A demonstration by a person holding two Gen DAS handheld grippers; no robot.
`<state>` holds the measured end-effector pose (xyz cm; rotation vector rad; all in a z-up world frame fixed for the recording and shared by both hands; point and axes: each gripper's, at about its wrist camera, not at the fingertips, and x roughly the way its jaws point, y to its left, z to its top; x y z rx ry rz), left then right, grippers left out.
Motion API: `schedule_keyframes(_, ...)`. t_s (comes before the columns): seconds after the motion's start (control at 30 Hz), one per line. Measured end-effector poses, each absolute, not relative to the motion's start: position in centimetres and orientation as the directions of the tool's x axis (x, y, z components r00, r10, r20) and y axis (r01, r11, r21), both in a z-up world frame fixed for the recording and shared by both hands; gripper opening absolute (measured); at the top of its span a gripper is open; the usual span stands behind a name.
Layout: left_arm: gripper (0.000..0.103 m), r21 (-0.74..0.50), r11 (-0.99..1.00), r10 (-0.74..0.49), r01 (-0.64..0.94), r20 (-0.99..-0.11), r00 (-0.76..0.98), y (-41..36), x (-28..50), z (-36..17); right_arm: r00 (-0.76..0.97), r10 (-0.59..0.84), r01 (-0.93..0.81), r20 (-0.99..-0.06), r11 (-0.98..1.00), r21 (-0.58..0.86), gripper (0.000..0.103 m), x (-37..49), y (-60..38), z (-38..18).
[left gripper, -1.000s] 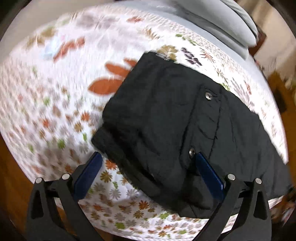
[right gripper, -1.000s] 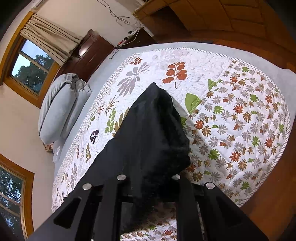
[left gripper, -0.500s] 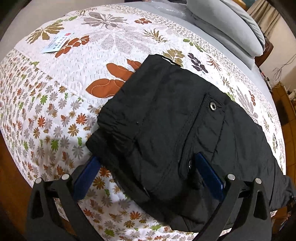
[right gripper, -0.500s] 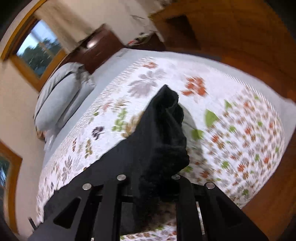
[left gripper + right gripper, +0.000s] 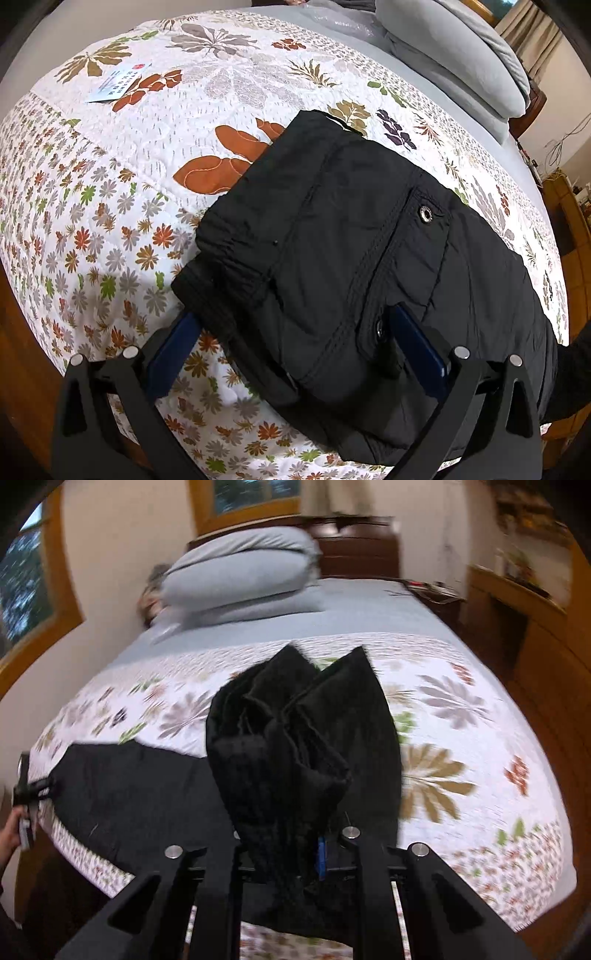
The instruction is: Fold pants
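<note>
Black pants (image 5: 369, 258) lie on the floral quilt (image 5: 110, 206), waistband end nearest me, with snap buttons showing on a pocket. My left gripper (image 5: 295, 343) stands open across the waist corner: one blue pad (image 5: 173, 343) sits at the cloth's edge and the other pad (image 5: 417, 339) rests on top of the pants. In the right wrist view my right gripper (image 5: 291, 849) is shut on the bunched leg ends (image 5: 295, 746), held up above the quilt (image 5: 461, 738). The rest of the pants (image 5: 129, 786) trail left to the left gripper (image 5: 33, 786), held by a hand.
Stacked grey pillows (image 5: 240, 579) lie at the head of the bed. A small printed card (image 5: 118, 81) rests on the quilt's far left. Dark wooden furniture (image 5: 362, 550) stands behind the bed, wooden cabinets (image 5: 535, 635) to its right, wood floor (image 5: 18, 350) around.
My right gripper has lifted and carried the leg ends across the bed while rolling, so the pillows now sit at the top of its view. The left gripper has stayed over the waist.
</note>
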<state>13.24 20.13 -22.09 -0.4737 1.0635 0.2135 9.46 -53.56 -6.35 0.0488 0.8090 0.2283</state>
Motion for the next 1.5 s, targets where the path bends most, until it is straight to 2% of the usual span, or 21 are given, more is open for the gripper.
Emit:
schedule_keyframes(0.33,0.101,-0.272,0.879,-0.056,-0.392,-0.875,0.481,20.1,13.2,-22.0,0.571,0.33,-0.37,-0.752,0.921,0.123,0.015,10.3,-42.9,-9.6)
schedule_keyframes(0.53,0.101,-0.277,0.878,-0.062,-0.391,-0.874,0.482,20.1,13.1,-22.0,0.519,0.252,-0.405,-0.817,0.914,0.024,0.015,10.4,-39.6,-12.9)
schedule_keyframes(0.7,0.101,-0.277,0.878,-0.061,-0.391,-0.874,0.482,20.1,13.1,-22.0,0.513,0.21,-0.42,-0.832,0.907,-0.03,0.018,9.6,-39.0,-14.1)
schedule_keyframes(0.8,0.101,-0.278,0.878,-0.061,-0.39,-0.873,0.484,20.2,13.1,-22.0,0.48,0.222,-0.455,-0.849,0.89,-0.025,0.042,9.2,-38.1,-14.9)
schedule_keyframes(0.83,0.101,-0.278,0.878,-0.061,-0.391,-0.873,0.484,20.2,13.1,-22.0,0.47,0.236,-0.468,-0.851,0.883,-0.014,0.056,8.8,-37.8,-15.0)
schedule_keyframes(0.87,0.101,-0.278,0.877,-0.062,-0.391,-0.873,0.483,20.2,13.1,-22.0,0.464,0.255,-0.479,-0.848,0.878,0.002,0.062,8.4,-37.6,-15.0)
schedule_keyframes(0.93,0.101,-0.277,0.877,-0.059,-0.393,-0.874,0.483,20.2,13.2,-22.0,0.448,0.312,-0.495,-0.838,0.867,0.058,0.066,7.6,-37.6,-14.5)
schedule_keyframes(1.13,0.101,-0.271,0.875,-0.046,-0.401,-0.872,0.488,20.0,13.2,-22.1,0.442,0.48,-0.454,-0.758,0.848,0.272,0.066,6.2,-40.4,-11.5)
schedule_keyframes(1.27,0.101,-0.267,0.873,-0.037,-0.408,-0.87,0.492,19.9,13.3,-22.2,0.517,0.371,-0.45,-0.772,0.884,0.124,0.064,5.6,-40.3,-10.8)
schedule_keyframes(1.5,0.101,-0.269,0.872,-0.037,-0.409,-0.87,0.492,19.9,13.3,-22.3,0.475,0.289,-0.485,-0.831,0.874,0.026,0.051,6.8,-38.1,-14.6)
